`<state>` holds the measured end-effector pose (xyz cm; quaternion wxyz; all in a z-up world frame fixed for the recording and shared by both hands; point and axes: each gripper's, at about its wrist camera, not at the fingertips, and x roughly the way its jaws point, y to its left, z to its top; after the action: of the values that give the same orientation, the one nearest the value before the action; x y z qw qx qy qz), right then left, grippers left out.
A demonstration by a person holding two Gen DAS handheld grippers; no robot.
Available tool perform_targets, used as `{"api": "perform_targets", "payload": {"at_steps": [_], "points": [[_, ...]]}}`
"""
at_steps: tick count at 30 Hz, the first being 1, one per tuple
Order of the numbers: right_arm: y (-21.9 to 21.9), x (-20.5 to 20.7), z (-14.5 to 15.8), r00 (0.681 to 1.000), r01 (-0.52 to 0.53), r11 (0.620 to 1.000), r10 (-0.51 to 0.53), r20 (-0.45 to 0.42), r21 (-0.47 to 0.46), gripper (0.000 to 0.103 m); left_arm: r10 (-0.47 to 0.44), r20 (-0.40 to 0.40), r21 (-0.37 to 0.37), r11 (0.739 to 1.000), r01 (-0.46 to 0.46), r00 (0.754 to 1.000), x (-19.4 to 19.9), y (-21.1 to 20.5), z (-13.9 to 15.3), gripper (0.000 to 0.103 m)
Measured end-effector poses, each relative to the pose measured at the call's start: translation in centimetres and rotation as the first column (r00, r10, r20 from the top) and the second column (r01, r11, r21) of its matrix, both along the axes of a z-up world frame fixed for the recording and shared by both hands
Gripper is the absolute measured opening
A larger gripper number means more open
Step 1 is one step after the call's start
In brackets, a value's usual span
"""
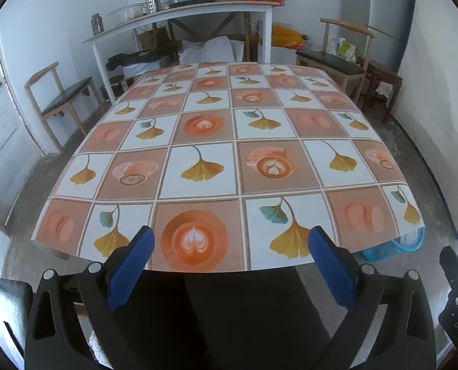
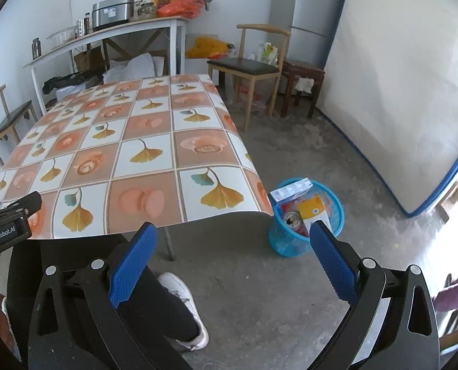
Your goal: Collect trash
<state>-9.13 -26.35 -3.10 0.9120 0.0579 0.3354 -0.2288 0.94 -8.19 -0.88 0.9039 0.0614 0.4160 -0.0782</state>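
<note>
A blue mesh trash basket (image 2: 286, 242) stands on the floor by the table's near right corner; its rim peeks out past the table corner (image 1: 392, 248) in the left wrist view. Inside it lie a white and blue carton (image 2: 292, 188), a drink can (image 2: 292, 217) and an orange and white box (image 2: 313, 209). The table (image 1: 229, 141) wears a checked cloth of ginkgo leaves and coffee cups, with nothing on it. My left gripper (image 1: 231, 239) hangs open over the table's near edge. My right gripper (image 2: 232, 234) is open above the floor, left of the basket. Both hold nothing.
Wooden chairs stand left (image 1: 63, 98) and right (image 1: 336, 61) of the table. A white side table (image 1: 179, 15) with a metal cooker and bags lines the back wall. A fridge (image 2: 315, 9) and a leaning white board (image 2: 398, 98) are at right. A person's leg and white shoe (image 2: 182, 302) are below.
</note>
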Motion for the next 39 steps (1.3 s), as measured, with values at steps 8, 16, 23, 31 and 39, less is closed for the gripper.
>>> {"api": "perform_targets", "payload": {"at_steps": [8,16,23,31,39], "points": [[-0.5,-0.1,-0.1,1.0,0.008,1.0,-0.008,0.003,0.009,0.095,0.008,0.017,0.023,1.0,-0.009,1.0,-0.2,-0.4,0.4,0.098],[-1.4,-0.6,0.2,0.999,0.028,0.999,-0.028,0.017,0.016,0.095,-0.02,0.033,0.03,0.999,0.019,0.999,-0.6,-1.1,0.8,0.098],[-1.5,-0.7,0.2,0.999,0.028,0.999,-0.028,0.02,0.019,0.095,-0.032,0.019,0.025,0.999,0.031,0.999,-0.7,-1.4,0.7,0.098],[-1.5,-0.7,0.2,0.999,0.029,0.999,-0.029,0.021,0.02,0.095,-0.05,0.025,0.027,0.998,0.049,0.998,-0.9,-1.8,0.8,0.098],[-1.6,-0.7,0.2,0.999,0.027,0.999,-0.028,0.021,0.018,0.095,-0.064,0.028,0.025,0.998,0.064,0.998,-1.1,-2.2,0.9,0.098]]}}
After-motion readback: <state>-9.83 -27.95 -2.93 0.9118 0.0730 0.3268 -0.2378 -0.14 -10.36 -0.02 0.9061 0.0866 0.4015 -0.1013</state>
